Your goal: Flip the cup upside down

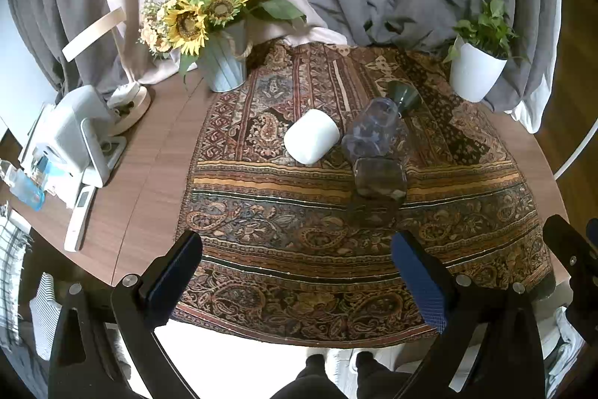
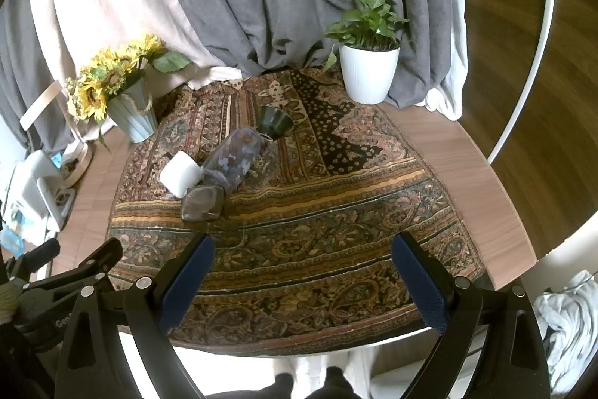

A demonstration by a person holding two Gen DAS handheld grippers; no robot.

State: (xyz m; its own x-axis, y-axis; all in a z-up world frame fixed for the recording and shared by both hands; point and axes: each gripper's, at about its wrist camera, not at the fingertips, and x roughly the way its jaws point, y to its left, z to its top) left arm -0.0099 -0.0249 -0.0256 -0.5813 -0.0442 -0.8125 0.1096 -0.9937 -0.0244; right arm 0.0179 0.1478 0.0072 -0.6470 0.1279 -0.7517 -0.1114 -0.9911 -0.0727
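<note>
A white cup [image 1: 311,136] lies on its side on the patterned cloth [image 1: 336,272] near the middle of the desk [image 1: 149,174], touching a clear purple-tinted glass [image 1: 375,129] beside it. A smoky glass [image 1: 379,179] sits just in front and a dark green cup [image 1: 403,95] behind. The left hand-held gripper [image 1: 297,272] and right hand-held gripper [image 2: 302,277] hover over the cloth's near edge, fingers spread apart, holding nothing.

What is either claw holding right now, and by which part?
Nothing. The left claw and the right claw are both open and empty, short of the cups. The white cup lies untouched on the patterned cloth.
</note>
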